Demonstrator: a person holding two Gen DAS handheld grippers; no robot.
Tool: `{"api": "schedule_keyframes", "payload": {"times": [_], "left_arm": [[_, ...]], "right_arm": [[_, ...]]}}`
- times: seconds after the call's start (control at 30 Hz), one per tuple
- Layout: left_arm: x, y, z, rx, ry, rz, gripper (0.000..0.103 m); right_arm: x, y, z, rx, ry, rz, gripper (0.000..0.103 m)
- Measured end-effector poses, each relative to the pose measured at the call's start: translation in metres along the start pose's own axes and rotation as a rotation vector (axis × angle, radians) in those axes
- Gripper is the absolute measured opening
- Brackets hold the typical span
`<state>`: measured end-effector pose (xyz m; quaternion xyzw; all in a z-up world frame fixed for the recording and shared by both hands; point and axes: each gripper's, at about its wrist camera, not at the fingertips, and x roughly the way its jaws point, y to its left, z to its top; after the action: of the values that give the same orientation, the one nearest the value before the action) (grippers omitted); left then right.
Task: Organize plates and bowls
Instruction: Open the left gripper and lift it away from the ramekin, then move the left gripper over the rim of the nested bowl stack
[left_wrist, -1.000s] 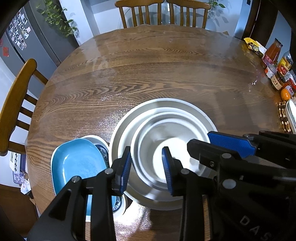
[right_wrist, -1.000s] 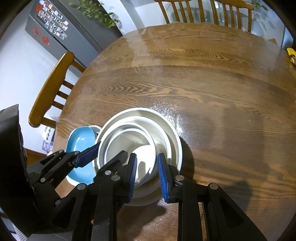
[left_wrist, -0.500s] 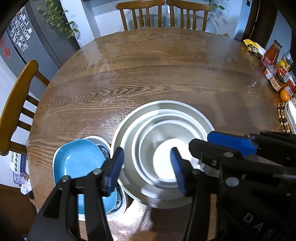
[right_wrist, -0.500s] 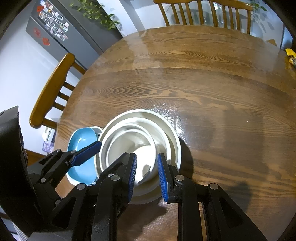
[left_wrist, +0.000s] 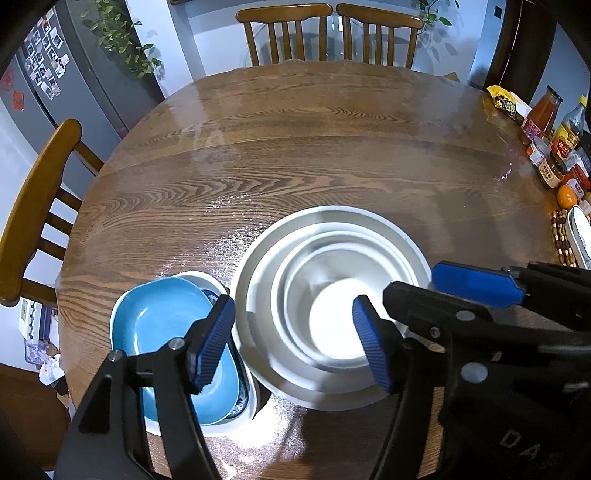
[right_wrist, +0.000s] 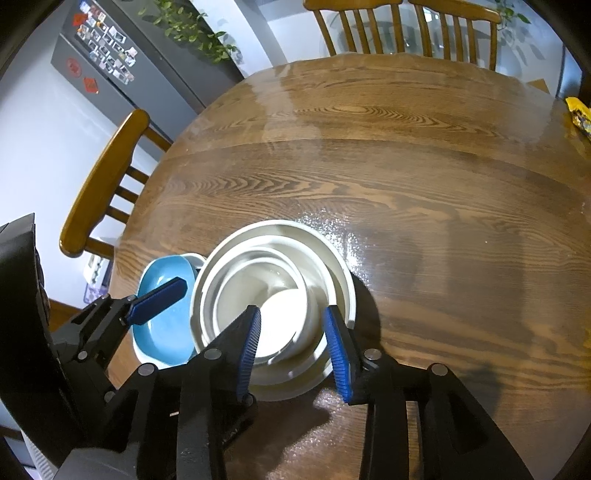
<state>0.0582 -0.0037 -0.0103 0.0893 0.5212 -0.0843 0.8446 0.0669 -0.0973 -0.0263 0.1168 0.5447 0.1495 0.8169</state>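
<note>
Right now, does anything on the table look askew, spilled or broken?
Nothing stands out. The white bowls sit nested and level on the table; the blue dish rests squarely in the white dish beside them. No spill or chip shows.

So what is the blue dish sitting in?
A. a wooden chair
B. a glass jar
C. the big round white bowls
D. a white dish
D: the blue rounded-rectangular ceramic dish rests nested inside a white dish, whose rim shows around it, beside the stacked round white bowls.
</note>
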Motion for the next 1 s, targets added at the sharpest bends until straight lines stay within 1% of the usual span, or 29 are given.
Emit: {"api": "schedule_keyframes", "payload": {"times": [0.03,0.1,0.13,0.2,0.27,0.4,0.57,0.67,0.83,1.0], "left_arm": [[-0.001,0.001,0.000,-0.003,-0.001,0.001,0.066],[-0.002,0.002,-0.001,-0.006,-0.003,0.001,0.070],[-0.003,0.002,-0.001,-0.007,-0.005,0.002,0.071],[-0.006,0.003,-0.002,-0.011,-0.012,0.002,0.077],[-0.008,0.005,-0.003,-0.013,-0.018,0.006,0.078],[-0.012,0.007,-0.004,-0.022,-0.025,0.010,0.079],[-0.019,0.010,-0.007,-0.033,-0.039,0.015,0.080],[-0.022,0.014,-0.009,-0.043,-0.045,0.018,0.081],[-0.025,0.022,-0.012,-0.070,-0.046,0.016,0.081],[-0.029,0.040,-0.018,-0.124,-0.042,0.013,0.081]], "right_arm": [[-0.001,0.000,0.000,-0.001,-0.001,-0.002,0.041],[-0.003,0.001,-0.001,-0.002,-0.003,-0.007,0.049],[-0.004,0.001,-0.001,-0.006,-0.005,-0.010,0.050],[-0.007,0.002,-0.002,-0.009,-0.010,-0.005,0.053],[-0.009,0.003,-0.003,-0.016,-0.015,-0.007,0.054],[-0.013,0.006,-0.005,-0.027,-0.024,-0.007,0.061],[-0.019,0.008,-0.006,-0.042,-0.042,-0.013,0.067],[-0.023,0.008,-0.007,-0.050,-0.053,-0.014,0.073],[-0.029,0.006,-0.008,-0.053,-0.067,-0.016,0.073],[-0.035,0.001,-0.011,-0.049,-0.068,-0.027,0.073]]}}
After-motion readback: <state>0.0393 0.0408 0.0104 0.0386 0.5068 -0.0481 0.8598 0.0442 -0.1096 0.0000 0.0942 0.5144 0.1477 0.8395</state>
